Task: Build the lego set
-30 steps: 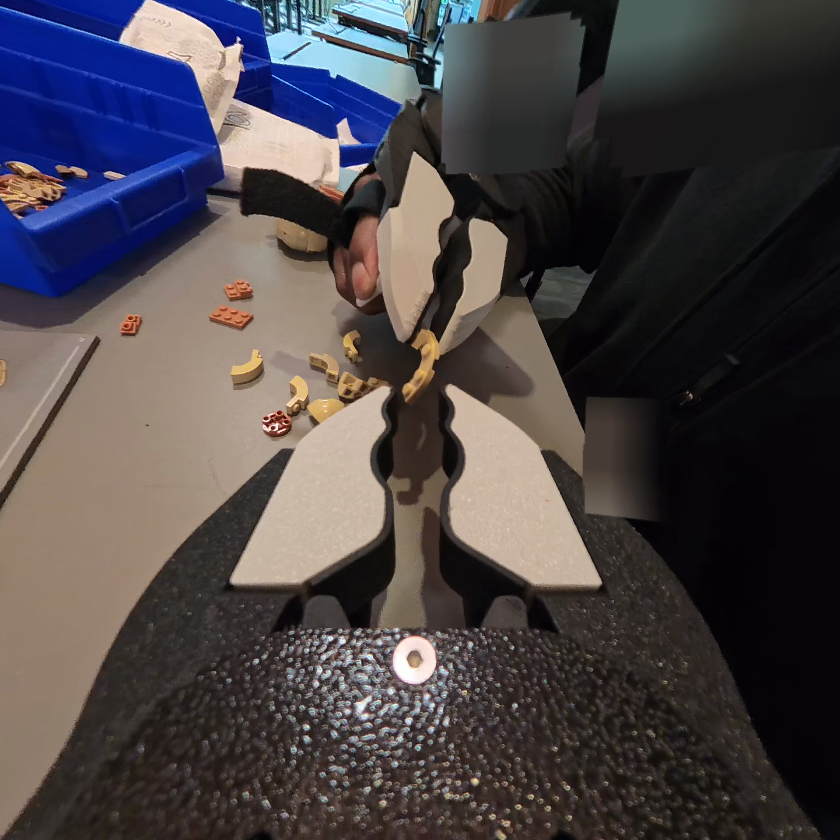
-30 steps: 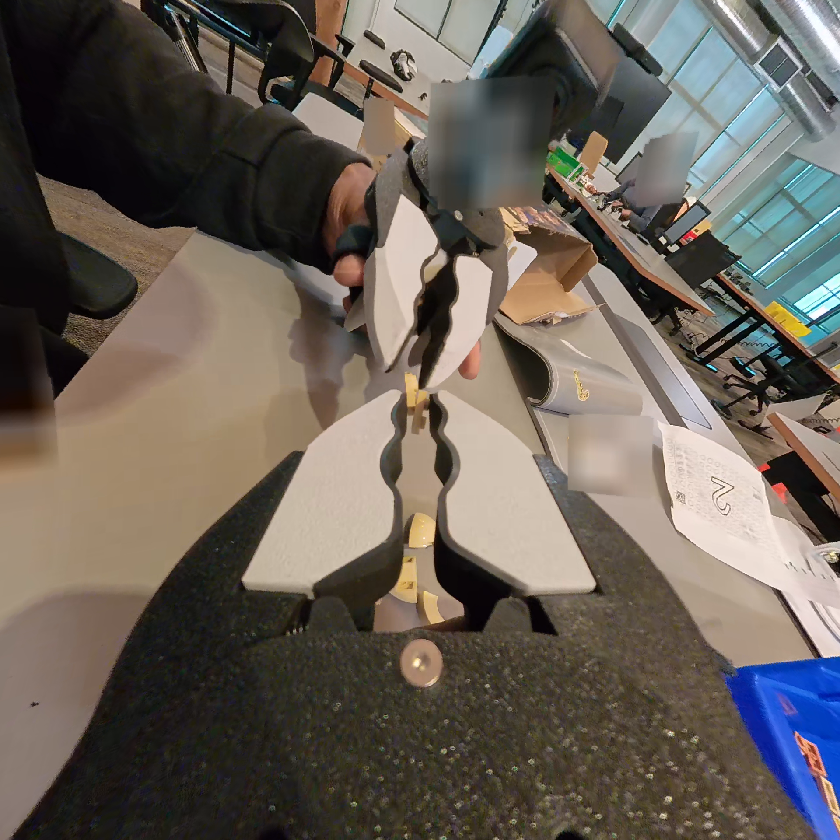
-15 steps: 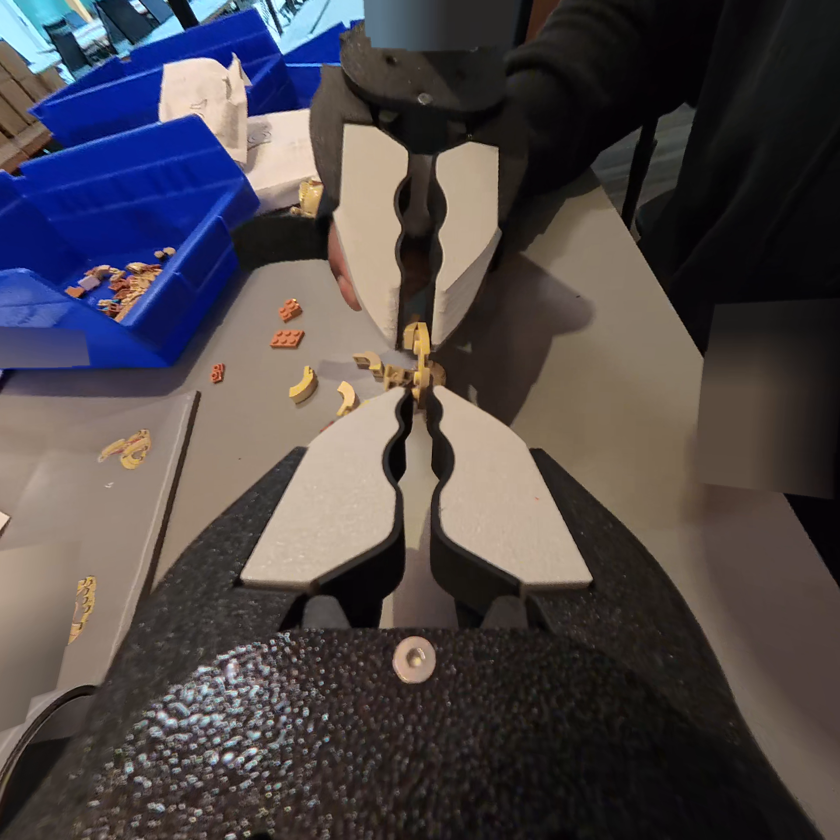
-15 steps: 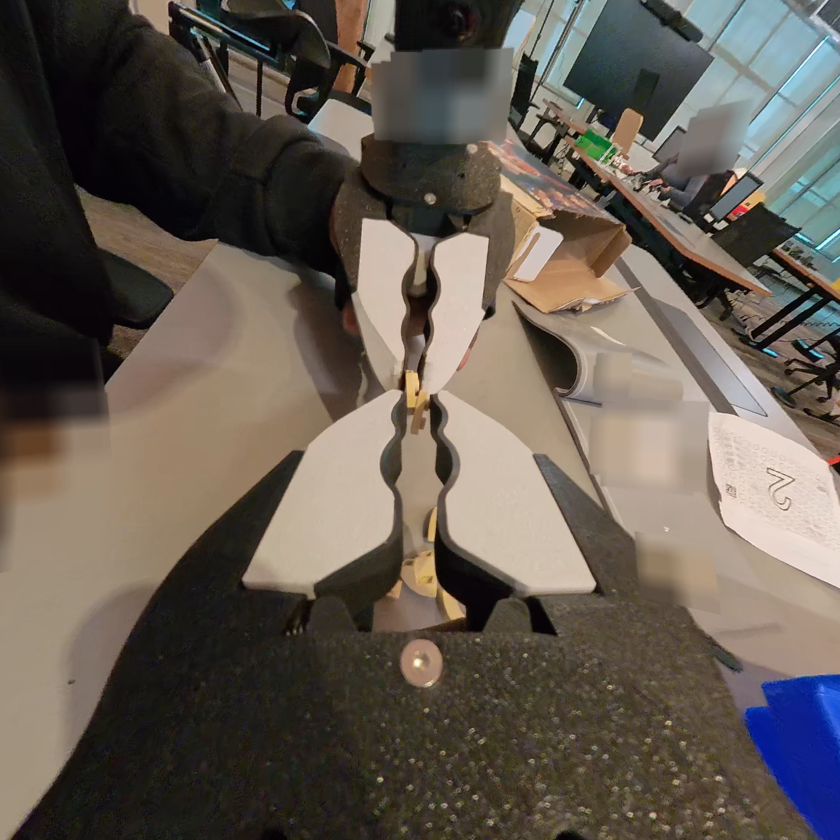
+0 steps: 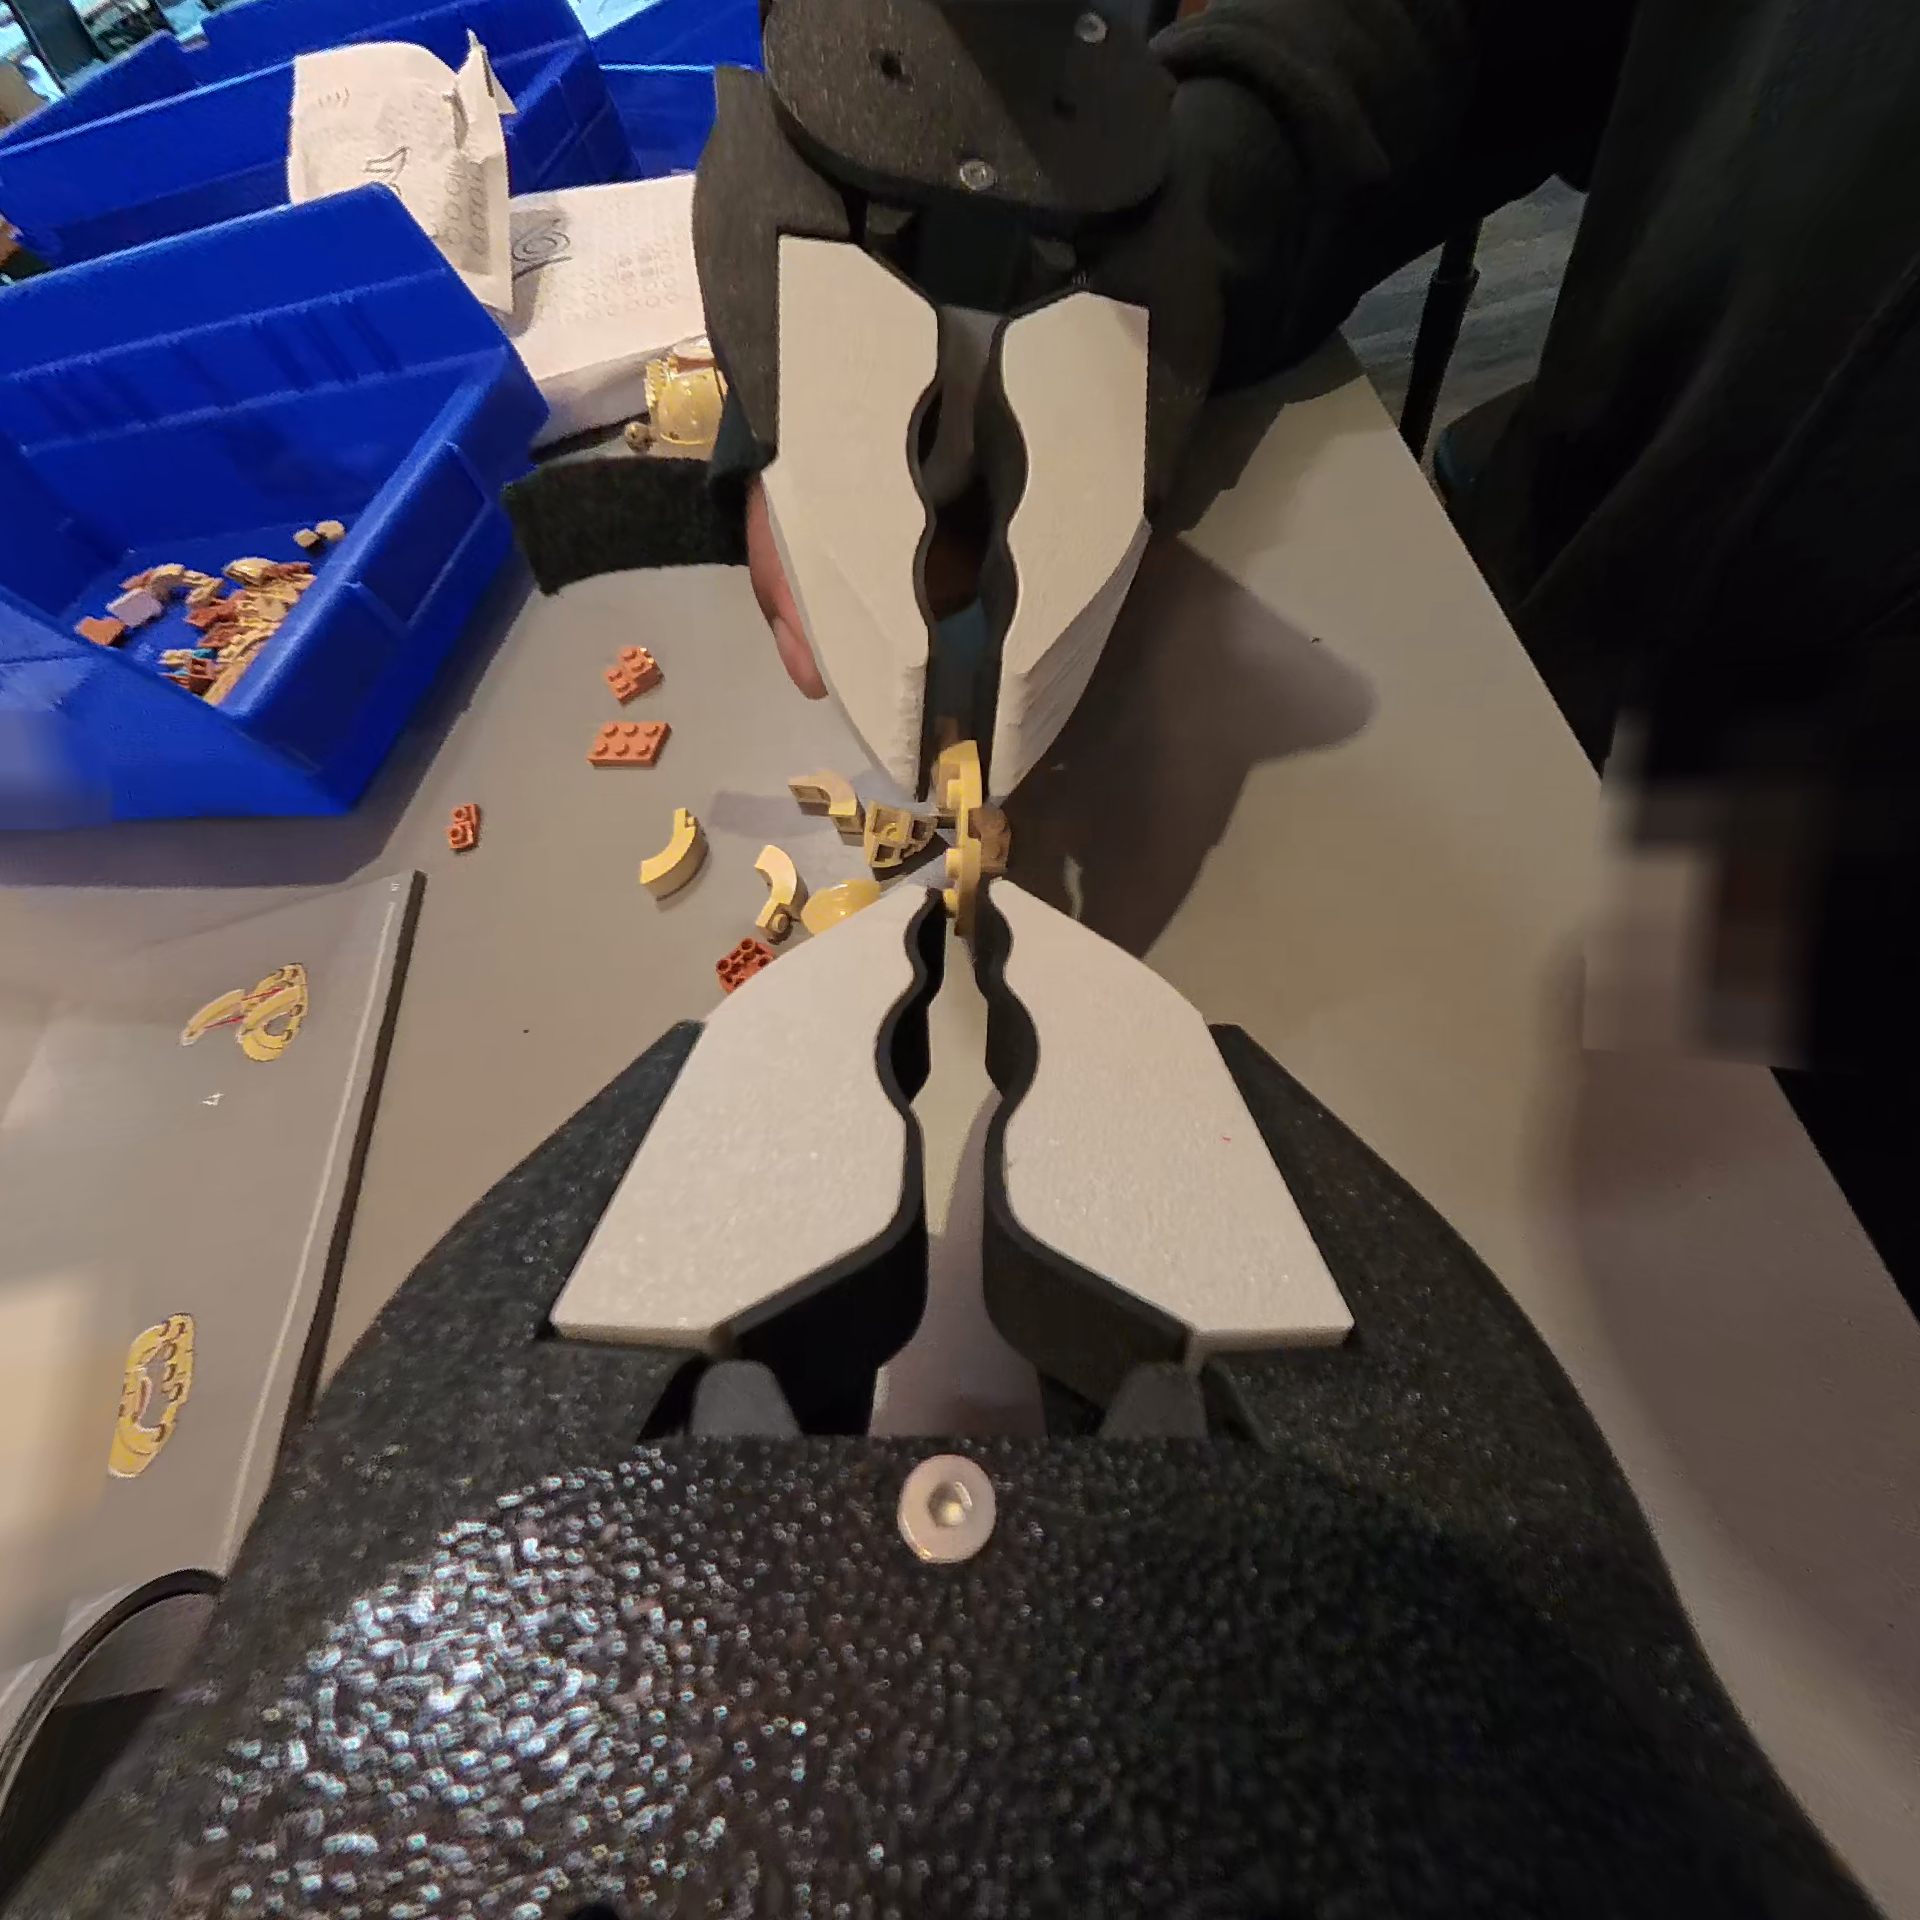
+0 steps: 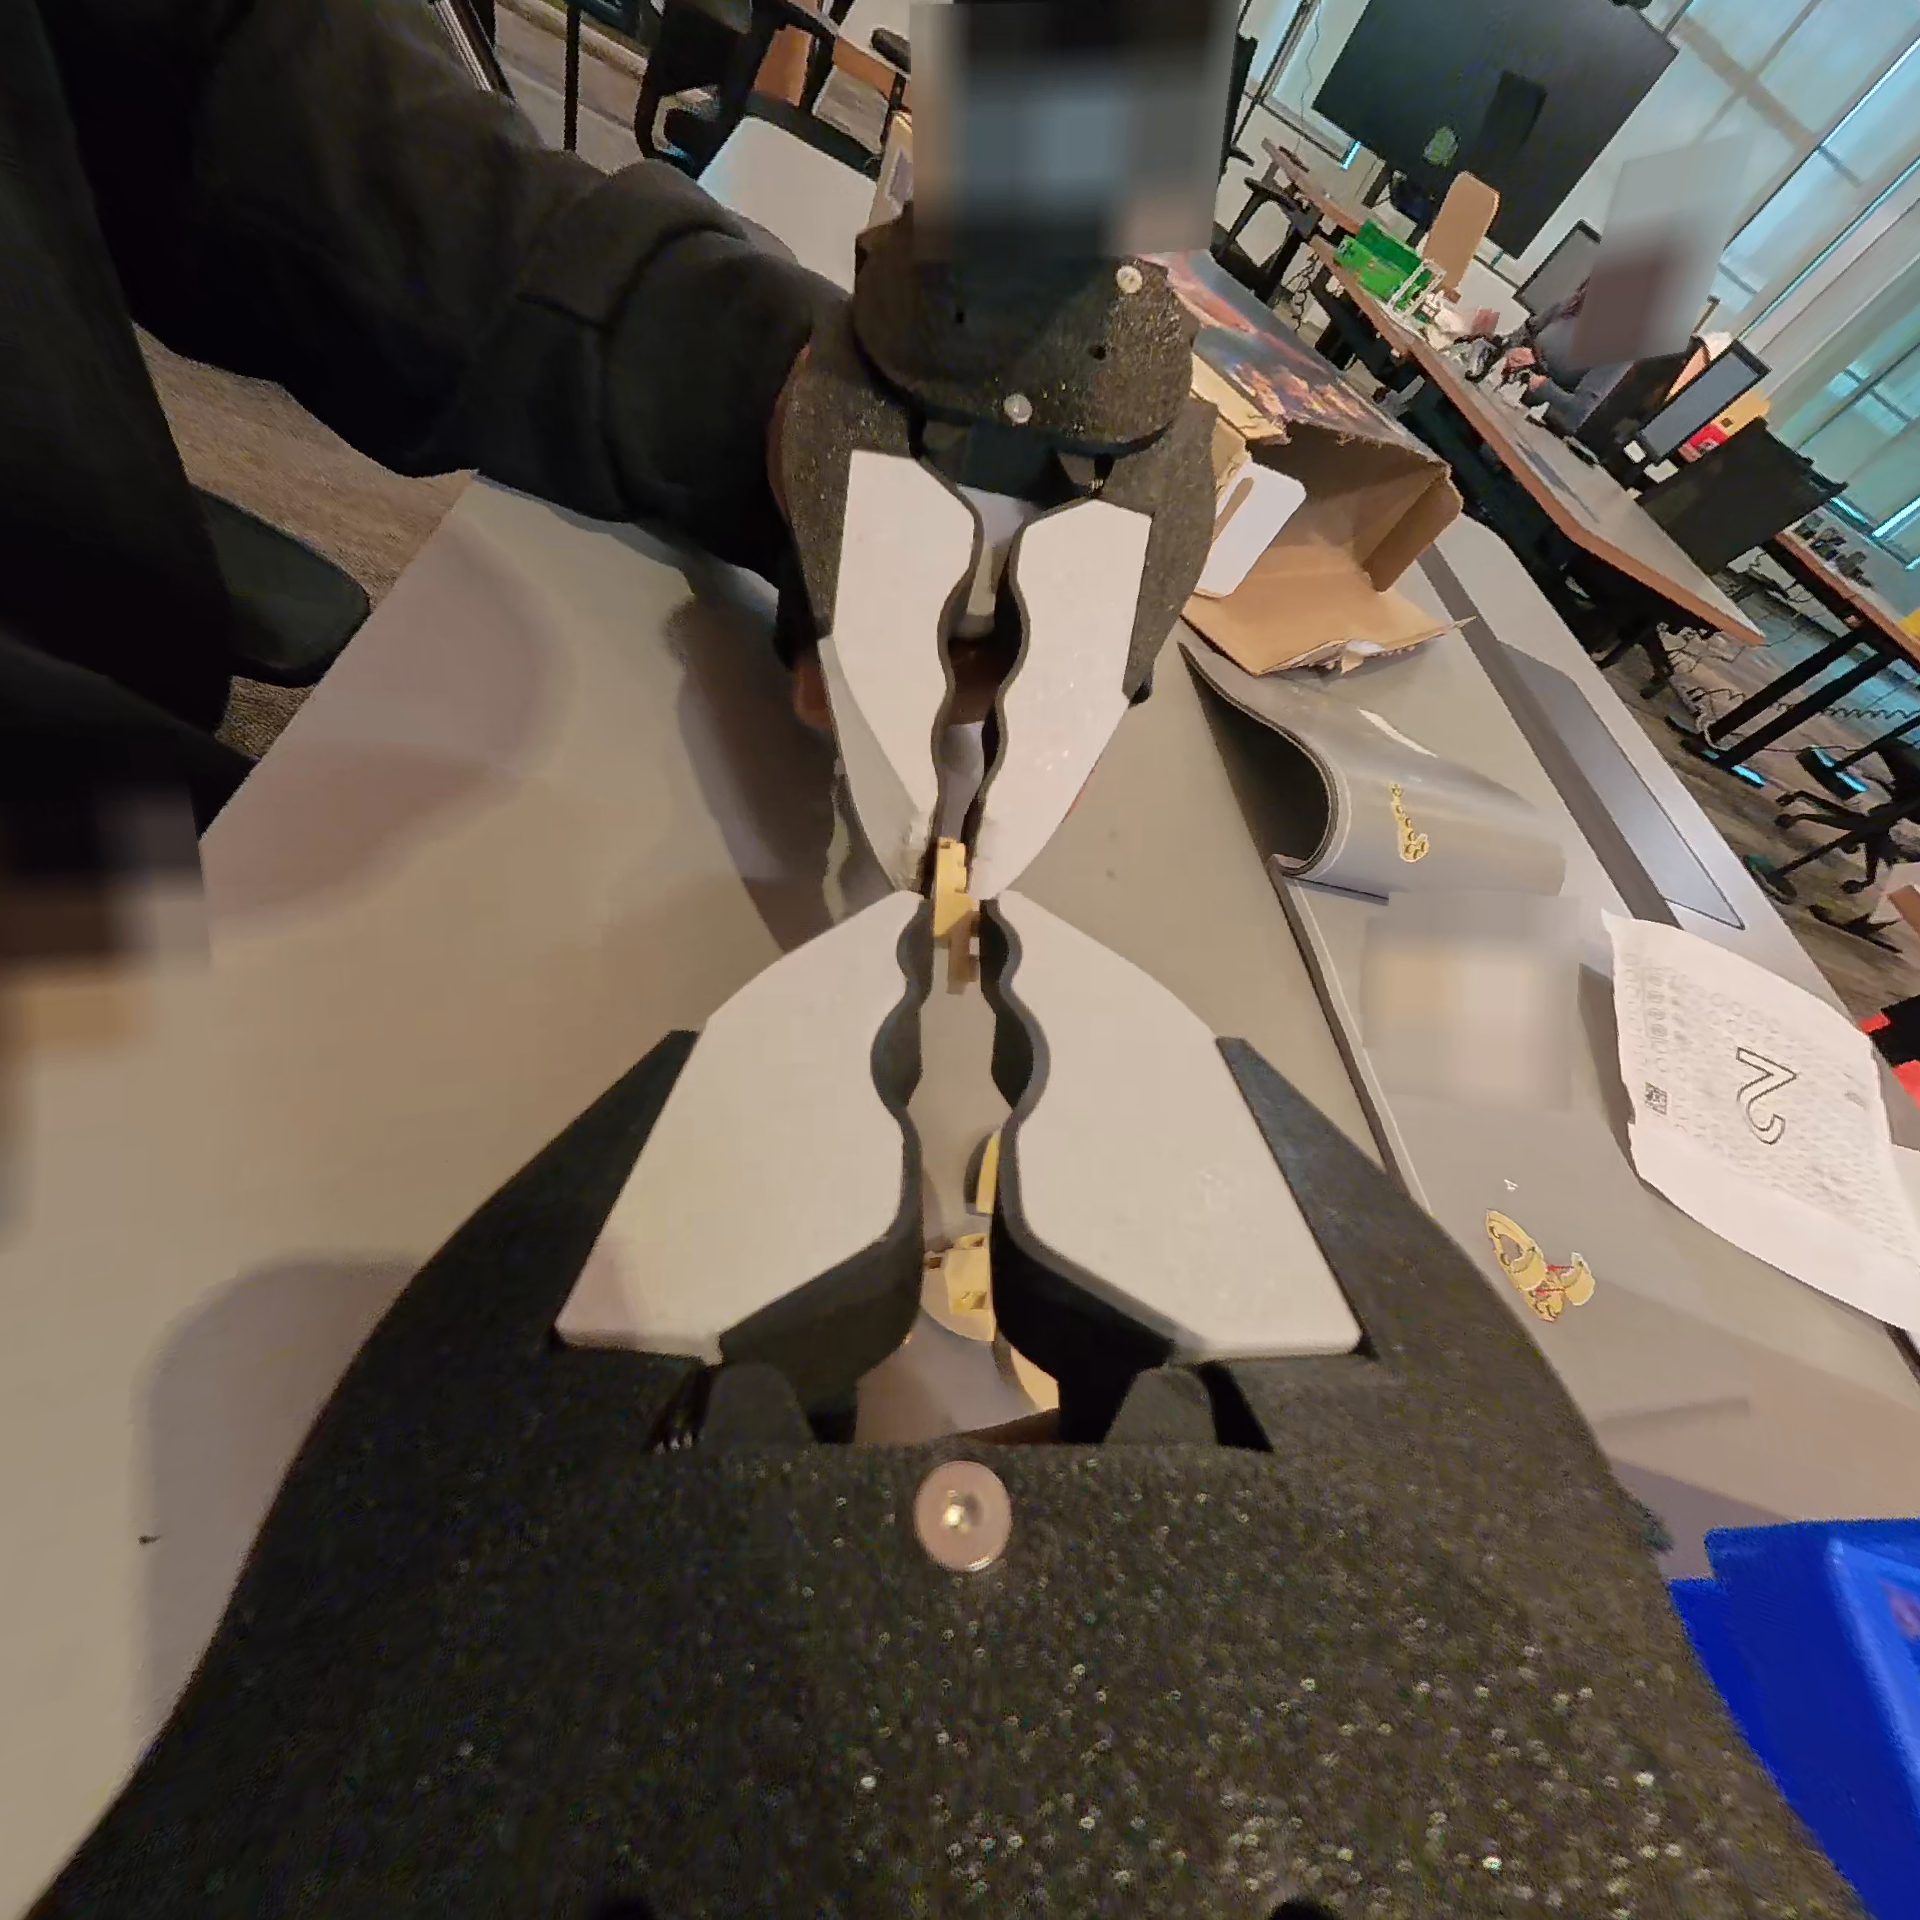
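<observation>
Meeting tip to tip, the left gripper (image 5: pixel 961 914) has closed in on the tan curved lego piece (image 5: pixel 964 821) clenched by the right gripper (image 6: pixel 961 935); both now pinch it, ready for pressing together.

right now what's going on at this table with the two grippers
A person is building a lego set with two handheld grippers. The left gripper and the right gripper meet tip to tip above the grey table, both pinching a small tan lego assembly. Loose tan and brown pieces lie beside a blue bin.
</observation>
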Demonstrator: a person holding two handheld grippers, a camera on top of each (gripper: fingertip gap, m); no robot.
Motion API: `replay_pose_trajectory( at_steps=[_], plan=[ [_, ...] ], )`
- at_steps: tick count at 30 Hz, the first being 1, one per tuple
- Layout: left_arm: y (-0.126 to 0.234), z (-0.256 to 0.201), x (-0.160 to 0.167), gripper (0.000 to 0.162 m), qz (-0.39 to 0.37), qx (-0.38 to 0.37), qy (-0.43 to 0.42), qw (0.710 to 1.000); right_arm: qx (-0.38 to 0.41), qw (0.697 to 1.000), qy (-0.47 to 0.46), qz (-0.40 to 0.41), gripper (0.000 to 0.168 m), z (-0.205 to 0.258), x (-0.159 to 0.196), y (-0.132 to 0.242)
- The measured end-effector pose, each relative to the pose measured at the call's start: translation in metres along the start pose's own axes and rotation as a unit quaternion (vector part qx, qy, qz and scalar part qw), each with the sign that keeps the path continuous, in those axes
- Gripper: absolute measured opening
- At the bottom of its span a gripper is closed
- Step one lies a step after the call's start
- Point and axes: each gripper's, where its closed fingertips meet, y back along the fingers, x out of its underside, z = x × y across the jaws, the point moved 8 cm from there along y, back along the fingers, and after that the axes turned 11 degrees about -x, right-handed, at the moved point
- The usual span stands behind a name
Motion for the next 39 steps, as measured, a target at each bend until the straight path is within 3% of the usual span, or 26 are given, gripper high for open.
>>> replay_pose_trajectory(
  at_steps=[14, 19, 24, 30, 36, 39],
  plan=[
    [-0.002, -0.001, 0.004, 0.005, 0.009, -0.045, -0.052, 0.998, -0.002, 1.000, -0.019, 0.007, 0.011, -0.004, 0.006, -0.003],
    [-0.004, -0.005, 0.014, 0.005, 0.071, -0.080, -0.145, 0.984, -0.013, 0.998, -0.038, 0.041, 0.026, -0.005, 0.011, -0.004],
    [-0.006, -0.008, 0.026, 0.005, 0.149, -0.054, -0.194, 0.968, -0.022, 0.995, -0.059, 0.081, 0.024, -0.007, 0.017, -0.004],
    [-0.002, -0.005, 0.026, 0.006, 0.169, 0.012, -0.153, 0.974, -0.030, 0.992, -0.070, 0.097, 0.022, -0.008, 0.021, -0.004],
    [0.002, 0.001, 0.028, 0.036, 0.161, 0.050, -0.077, 0.983, -0.026, 0.991, -0.088, 0.093, 0.023, -0.011, 0.023, -0.002],
    [0.006, 0.009, 0.028, 0.039, 0.137, 0.050, -0.019, 0.989, -0.017, 0.991, -0.107, 0.083, 0.023, -0.015, 0.023, -0.001]
  ],
)
